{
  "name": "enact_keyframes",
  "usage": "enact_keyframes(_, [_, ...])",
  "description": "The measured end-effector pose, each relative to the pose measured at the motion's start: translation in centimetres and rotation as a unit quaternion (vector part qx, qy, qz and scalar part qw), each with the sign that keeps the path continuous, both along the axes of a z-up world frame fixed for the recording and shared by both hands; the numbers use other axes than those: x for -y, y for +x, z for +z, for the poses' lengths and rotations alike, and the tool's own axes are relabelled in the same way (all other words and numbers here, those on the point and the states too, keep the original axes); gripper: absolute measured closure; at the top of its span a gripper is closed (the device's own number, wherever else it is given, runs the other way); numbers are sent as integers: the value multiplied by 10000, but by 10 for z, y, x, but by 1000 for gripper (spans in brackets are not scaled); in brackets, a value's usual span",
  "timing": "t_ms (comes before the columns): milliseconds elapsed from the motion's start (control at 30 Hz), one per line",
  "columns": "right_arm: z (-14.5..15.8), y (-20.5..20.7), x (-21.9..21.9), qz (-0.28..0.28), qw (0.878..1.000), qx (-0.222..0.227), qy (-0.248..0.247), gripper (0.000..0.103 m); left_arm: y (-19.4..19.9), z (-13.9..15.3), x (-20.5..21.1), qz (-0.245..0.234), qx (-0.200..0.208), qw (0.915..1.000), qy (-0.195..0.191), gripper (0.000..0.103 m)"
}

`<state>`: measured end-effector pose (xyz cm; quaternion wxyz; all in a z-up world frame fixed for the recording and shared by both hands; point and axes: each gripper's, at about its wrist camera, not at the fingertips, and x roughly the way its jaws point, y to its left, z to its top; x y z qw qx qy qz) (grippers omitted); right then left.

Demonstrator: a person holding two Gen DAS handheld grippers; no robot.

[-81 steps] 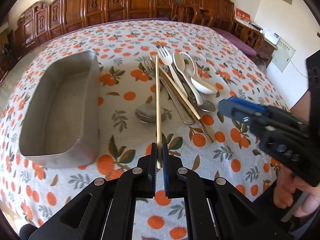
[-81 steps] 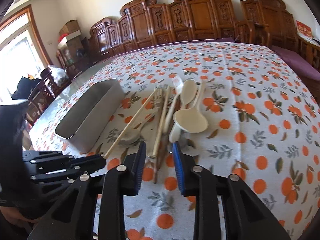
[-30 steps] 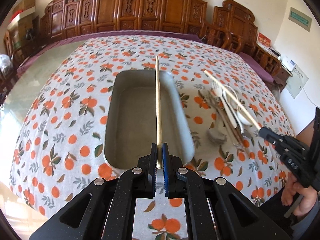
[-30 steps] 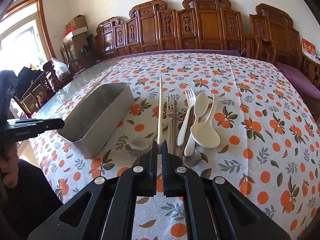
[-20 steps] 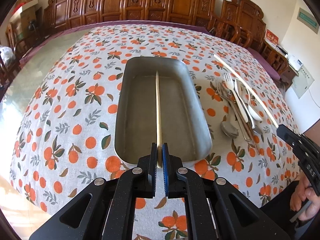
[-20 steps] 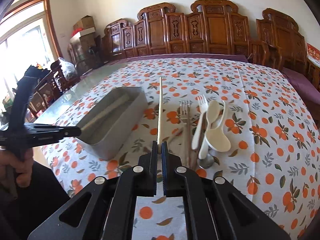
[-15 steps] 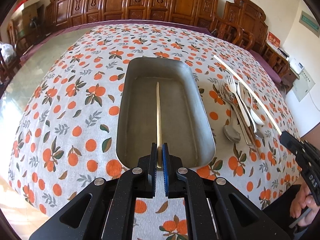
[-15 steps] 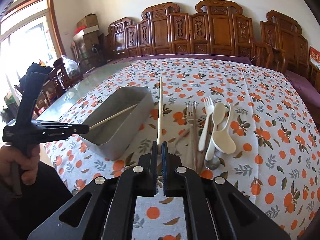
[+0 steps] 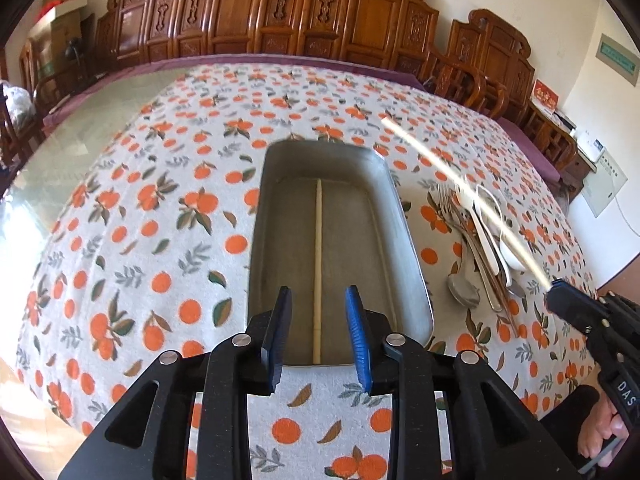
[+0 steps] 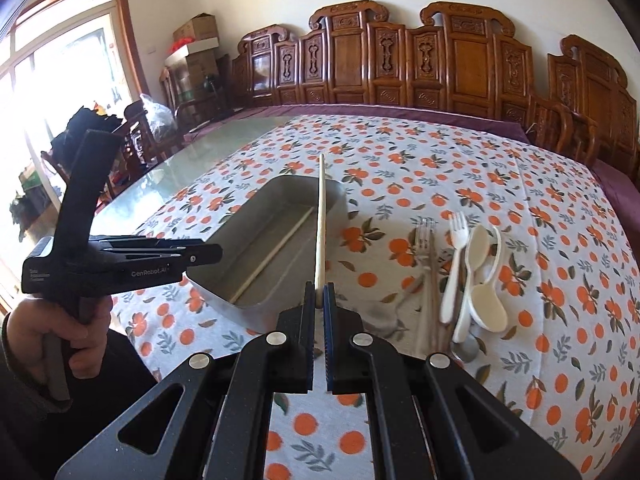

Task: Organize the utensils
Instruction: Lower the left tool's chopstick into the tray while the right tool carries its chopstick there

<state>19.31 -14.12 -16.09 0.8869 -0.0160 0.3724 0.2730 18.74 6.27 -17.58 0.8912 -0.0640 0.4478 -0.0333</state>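
The left hand-held gripper [image 9: 318, 330] hangs over the near end of the rectangular grey metal tray [image 9: 412, 248], jaws opening, and one pale wooden chopstick [image 9: 318, 256] lies free on the tray floor between them. The right hand-held gripper [image 10: 319, 300] is clamped on a second pale wooden chopstick [image 10: 321, 224], which crosses above the tray's right rim. Right of the tray, on the orange-print tabletop [image 9: 132, 216], lies a pile [image 10: 460, 276]: one metal fork, one white plastic fork, two cream spoons; further pieces are unclear.

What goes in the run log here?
left hand-held gripper: opening, chopstick in tray | right hand-held gripper: second chopstick
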Motion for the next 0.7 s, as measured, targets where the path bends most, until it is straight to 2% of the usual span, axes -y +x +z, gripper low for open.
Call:
enact_keyframes(100, [0, 3, -16, 102, 9999, -100, -4, 98, -5, 8, -6, 43, 146, 9999, 55, 74])
enact_keyframes(333, [-12, 16, -50, 171, 9989, -346, -248, 98, -13, 16, -21, 111, 341, 9992, 199, 73])
enact_keyframes(433, [-18, 24, -62, 153, 9980, -458, -402, 98, -15, 17, -25, 131, 368, 9991, 182, 73])
enact_keyframes(700, [-27, 43, -82, 204, 9963, -712, -444, 98, -17, 16, -33, 171, 388, 9990, 126, 73])
